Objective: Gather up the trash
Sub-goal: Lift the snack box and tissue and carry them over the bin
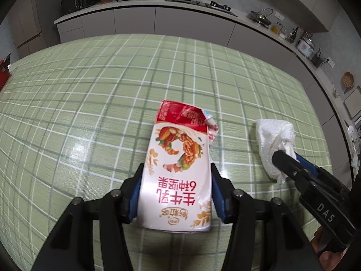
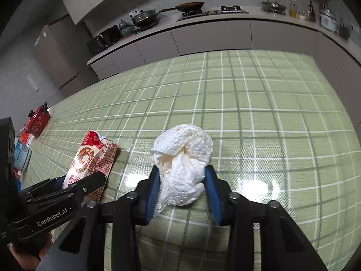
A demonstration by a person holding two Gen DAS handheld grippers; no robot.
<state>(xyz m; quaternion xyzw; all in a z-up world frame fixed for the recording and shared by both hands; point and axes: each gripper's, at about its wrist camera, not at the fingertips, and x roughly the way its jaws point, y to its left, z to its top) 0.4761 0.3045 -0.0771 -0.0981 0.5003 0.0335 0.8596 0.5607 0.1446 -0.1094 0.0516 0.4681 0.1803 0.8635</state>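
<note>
1. A wide bench covered in a green checked glossy cloth (image 1: 90, 113) fills both views; behind it runs a long grey kitchen counter (image 2: 203, 33) carrying a lidded pan, a frying pan on a hob and a kettle.
2. The left claw (image 1: 176, 180), black with blue pads (image 1: 135, 194), is clamped on a white-and-red printed paper drink carton (image 1: 178, 167). The carton's lower sides sit between the pads, and its torn red top (image 1: 180, 115) points away from the camera. I cannot tell whether the carton touches the cloth.
3. The right claw (image 2: 182, 183), of the same black and blue build, grips a crumpled white paper towel wad (image 2: 183, 158); both pads (image 2: 153, 189) press into its flanks, and the wad bulges out beyond the fingertips.
4. In the right wrist view the carton (image 2: 90, 158) lies to the left of the wad, near it but apart.
5. A small red box (image 2: 38, 120) sits at the bench's far left edge.
</note>
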